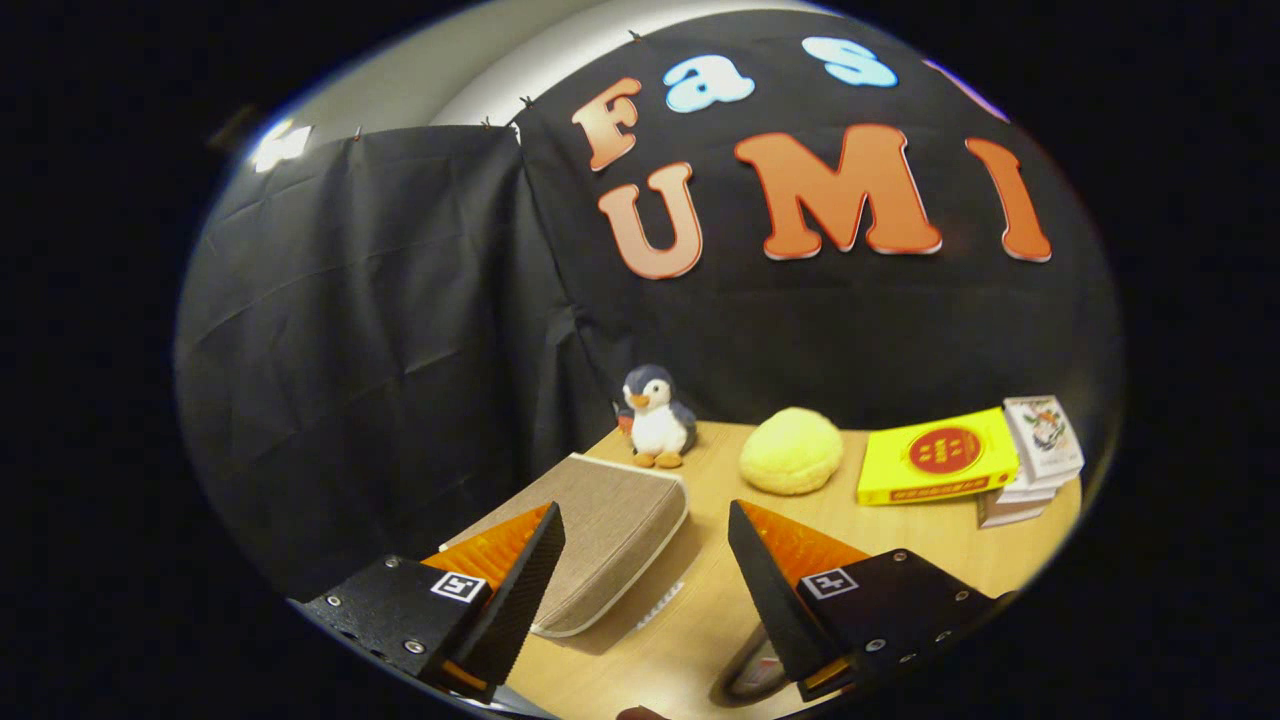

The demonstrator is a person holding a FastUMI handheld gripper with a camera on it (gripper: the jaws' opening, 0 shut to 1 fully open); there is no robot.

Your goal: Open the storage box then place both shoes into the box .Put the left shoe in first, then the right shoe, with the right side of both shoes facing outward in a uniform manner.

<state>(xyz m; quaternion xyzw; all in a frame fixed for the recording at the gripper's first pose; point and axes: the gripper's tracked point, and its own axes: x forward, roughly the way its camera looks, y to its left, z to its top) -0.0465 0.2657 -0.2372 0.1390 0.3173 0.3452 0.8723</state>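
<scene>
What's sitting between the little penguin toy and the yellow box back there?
A round yellow plush ball lies on the table between the penguin and the yellow box, beyond the open gripper, in the gripper view.

- The gripper (645, 560) hangs with its fingers spread apart, gripping nothing; their inner faces look finely ribbed and matt.
- The storage box (600, 530), between and just ahead of the fingers, is woven, matt cloth.
- The table (900, 540) looks like smooth, light wood.
- Beyond the fingers, the penguin toy (655, 418) is soft plush.
- The yellow book (935, 458) has a glossy paper cover.
</scene>
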